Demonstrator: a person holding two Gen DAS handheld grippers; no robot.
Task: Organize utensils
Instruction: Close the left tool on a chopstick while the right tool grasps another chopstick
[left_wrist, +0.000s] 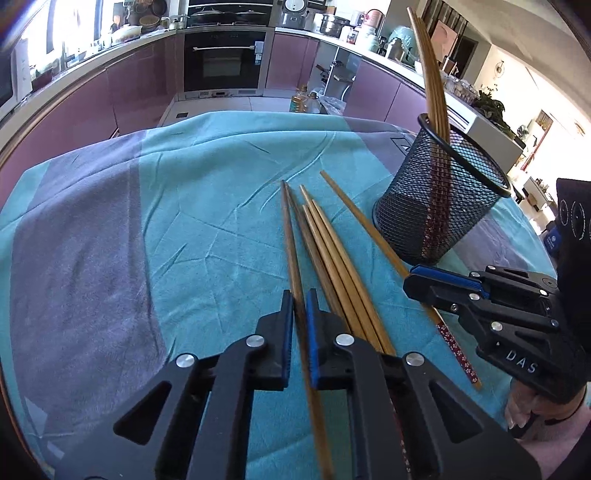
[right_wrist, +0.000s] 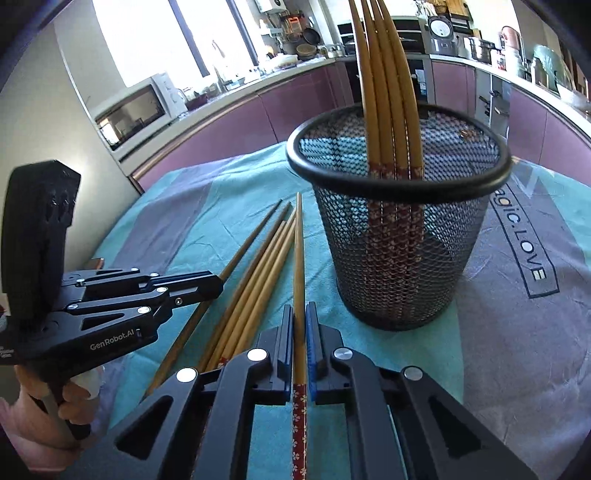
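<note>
One chopstick is being clamped between the fingers of the right gripper, gripped just above its red patterned end, with its tip pointing toward the mesh cup. A darker chopstick is being pinched by the left gripper, whose fingers are closed on it near the middle. The remaining loose chopsticks are lying side by side on the teal cloth covering the counter, just beside the cup, where four chopsticks are already standing, patterned ends down. For the step to be done well, each held stick is probably best lifted clear of its neighbours, turned patterned end down, and lowered inside the rim without the light cup being tipped
</note>
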